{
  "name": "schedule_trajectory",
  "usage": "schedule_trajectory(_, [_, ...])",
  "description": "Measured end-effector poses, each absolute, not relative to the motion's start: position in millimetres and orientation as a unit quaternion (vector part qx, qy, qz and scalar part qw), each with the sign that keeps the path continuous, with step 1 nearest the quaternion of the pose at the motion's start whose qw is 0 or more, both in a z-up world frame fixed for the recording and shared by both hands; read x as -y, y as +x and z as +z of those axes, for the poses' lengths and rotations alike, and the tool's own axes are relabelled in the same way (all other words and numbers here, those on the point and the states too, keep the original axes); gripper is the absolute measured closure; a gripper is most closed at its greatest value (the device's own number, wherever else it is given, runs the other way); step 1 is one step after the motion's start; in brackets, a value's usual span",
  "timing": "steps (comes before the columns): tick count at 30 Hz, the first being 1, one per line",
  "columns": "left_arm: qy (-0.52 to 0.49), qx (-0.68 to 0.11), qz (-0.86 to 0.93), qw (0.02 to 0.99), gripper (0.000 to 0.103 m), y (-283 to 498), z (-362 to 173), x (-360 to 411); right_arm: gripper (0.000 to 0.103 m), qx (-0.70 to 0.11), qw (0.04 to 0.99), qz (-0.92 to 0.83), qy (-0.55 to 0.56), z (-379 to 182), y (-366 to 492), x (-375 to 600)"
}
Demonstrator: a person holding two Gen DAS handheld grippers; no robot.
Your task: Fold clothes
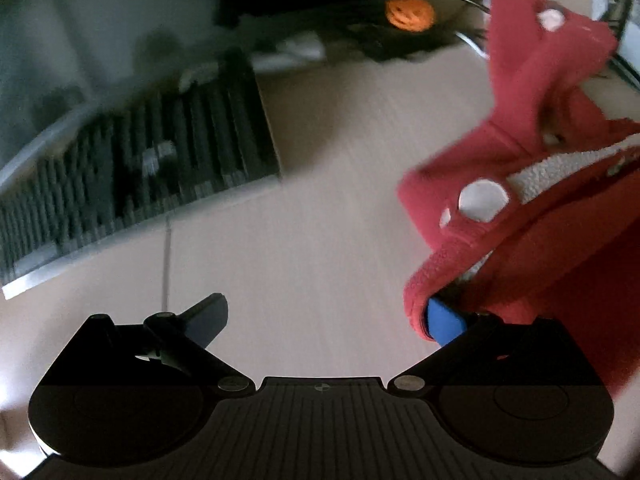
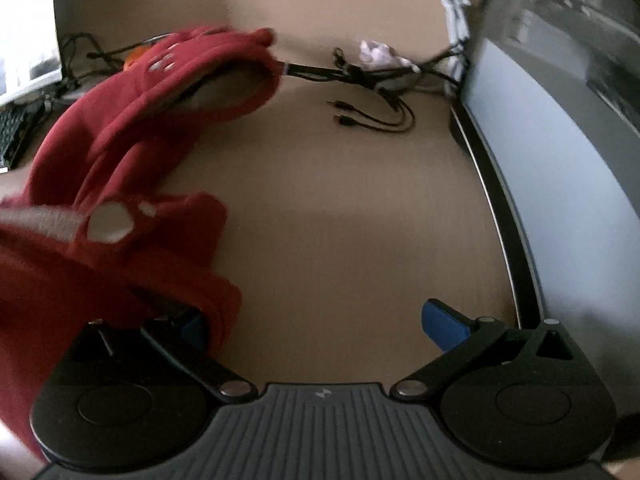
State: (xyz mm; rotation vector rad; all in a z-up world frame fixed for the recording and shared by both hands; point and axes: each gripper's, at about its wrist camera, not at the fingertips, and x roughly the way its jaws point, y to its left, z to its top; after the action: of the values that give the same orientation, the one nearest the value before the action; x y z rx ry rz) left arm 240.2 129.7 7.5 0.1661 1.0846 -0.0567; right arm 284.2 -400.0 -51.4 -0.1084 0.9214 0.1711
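1. Left gripper [image 1: 326, 316]: we find its jaws spread wide; the red fleece garment [image 1: 532, 184] drapes over its blue right fingertip [image 1: 446, 322], and nothing is pinched between the two fingers.
2. Right gripper [image 2: 320, 326]: we find it likewise spread apart, its left finger [image 2: 192, 326] buried under the garment's hem, its right finger clear.
3. Garment: it lies bunched on the tan table [image 2: 340, 220]. In the right wrist view its long axis runs from beside the gripper's left finger away toward the far left. White lining and round white patches show.
4. Writing: we read none; both views are blurred.
5. Surroundings: left of the garment lies a dark keyboard [image 1: 160, 176]; beyond it, an orange pumpkin figure [image 1: 409, 14]. Right of the garment lie black cables [image 2: 372, 116], then a grey panel [image 2: 560, 184] at the table's edge.
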Motion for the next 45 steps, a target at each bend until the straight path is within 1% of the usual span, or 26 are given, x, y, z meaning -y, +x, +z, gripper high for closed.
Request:
schedule_trajectory(3, [0.068, -0.514, -0.031, 0.855, 0.0, 221.9, 15.4, -125.7, 0.0, -0.431, 0.897, 0.078, -0.059, -39.4, 281.4, 396.4])
schedule_trajectory(11, [0.107, -0.459, -0.055, 0.88, 0.0, 204.6, 62.8, -121.3, 0.0, -0.385, 0.918, 0.044, -0.083, 7.7, 245.7, 384.4])
schedule_trajectory(19, [0.107, -0.434, -0.116, 0.887, 0.0, 157.3, 76.6, -122.3, 0.0, -0.369, 0.922, 0.031, -0.108, 54.1, 195.1, 391.3])
schedule_trajectory(22, [0.098, -0.42, -0.143, 0.891, 0.0, 139.5, 92.5, -124.7, 0.0, -0.362, 0.924, 0.045, -0.109, 73.4, 201.4, 392.2])
schedule_trajectory(25, [0.103, -0.392, -0.134, 0.904, 0.0, 148.5, 102.1, -120.2, 0.0, -0.362, 0.922, 0.044, -0.127, 63.8, 245.1, 370.2])
schedule_trajectory(27, [0.086, -0.39, -0.115, 0.91, 0.0, 180.1, 88.6, -115.2, 0.0, -0.381, 0.915, 0.044, -0.124, 42.9, 280.7, 350.8])
schedule_trajectory(29, [0.066, -0.388, -0.096, 0.914, 0.0, 213.4, 73.8, -110.2, 0.0, -0.416, 0.903, 0.048, -0.096, 21.5, 308.1, 338.8])
schedule_trajectory(31, [0.026, -0.418, -0.075, 0.905, 0.0, 245.9, 52.9, -107.2, 0.0, -0.44, 0.894, 0.054, -0.063, 8.9, 326.3, 332.3])
schedule_trajectory(33, [0.002, -0.424, -0.07, 0.903, 0.001, 259.1, 48.6, -107.9, 0.0, -0.417, 0.906, 0.073, -0.031, 21.8, 321.2, 339.1])
schedule_trajectory(36, [-0.021, -0.389, -0.083, 0.917, 0.0, 246.7, 75.9, -116.4, 0.0, -0.359, 0.93, 0.083, 0.012, 53.4, 299.5, 366.0])
schedule_trajectory(39, [-0.028, -0.354, -0.129, 0.926, 0.0, 219.5, 105.7, -119.4, 0.0, -0.323, 0.94, 0.111, 0.022, 73.4, 275.7, 384.8])
schedule_trajectory(42, [-0.018, -0.361, -0.244, 0.9, 0.0, 186.7, 111.6, -101.8, 0.0, -0.347, 0.921, 0.171, -0.033, 63.0, 256.5, 378.4])
schedule_trajectory(45, [-0.006, -0.389, -0.338, 0.857, 0.0, 160.4, 85.7, -68.0, 0.0, -0.39, 0.887, 0.236, -0.07, 32.5, 248.1, 357.7])
